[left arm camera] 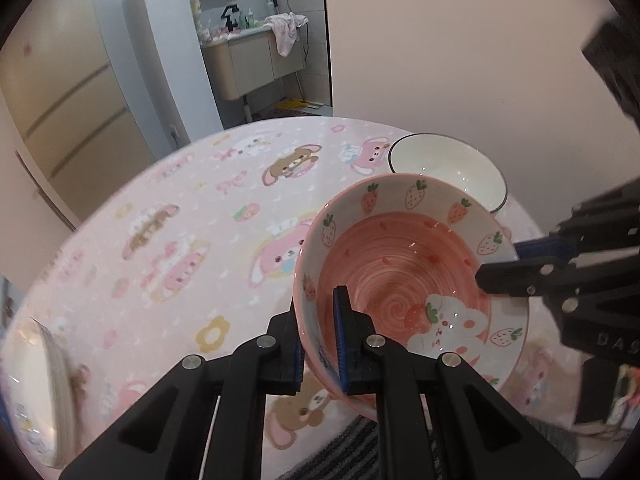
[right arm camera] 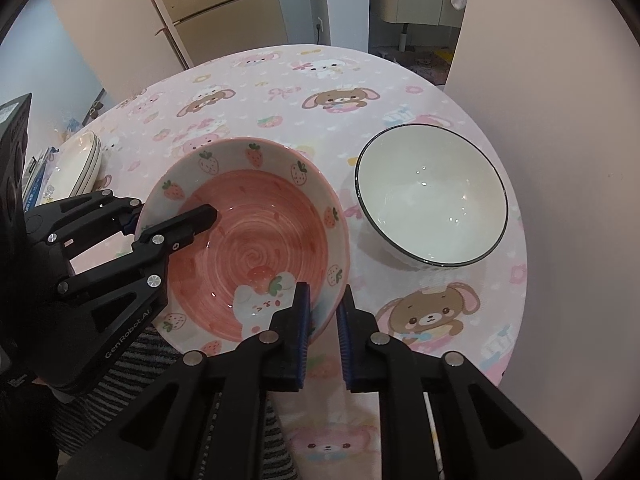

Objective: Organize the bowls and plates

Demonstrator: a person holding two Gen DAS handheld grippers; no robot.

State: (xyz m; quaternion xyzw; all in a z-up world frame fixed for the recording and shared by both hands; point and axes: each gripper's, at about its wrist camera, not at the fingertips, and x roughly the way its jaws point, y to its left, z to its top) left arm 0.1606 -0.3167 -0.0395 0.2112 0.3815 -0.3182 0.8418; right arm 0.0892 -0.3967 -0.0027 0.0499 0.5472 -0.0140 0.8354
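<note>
1. Pink strawberry bowl (right arm camera: pixel 256 248) sits at the near edge of the round table (right arm camera: pixel 280 92), tilted, apparently lifted off the cloth. Swirl interior, rabbit print on the near side.
2. Your left gripper (left arm camera: pixel 320 336) has the bowl's rim between its fingers: one blue pad inside the bowl, the other against the outer wall. Jaws are drawn close, clamped on the rim. In the right wrist view this same gripper (right arm camera: pixel 172 216) comes in from the left, one finger reaching over the pink interior.
3. Your right gripper (right arm camera: pixel 322 320) straddles the bowl's near-right rim: one finger inside, one outside. A slight gap shows beside the rim, so you cannot tell from these views whether it grips or only brackets it. In the left wrist view it (left arm camera: pixel 504 264) enters from the right at the rim.
4. White bowl (right arm camera: pixel 432 196) with dark rim stands upright on the table, just right of the pink one, apart from it.
5. Stack of white plates (right arm camera: pixel 80 164) lies at the table's far-left edge, well apart from both grippers.
</note>
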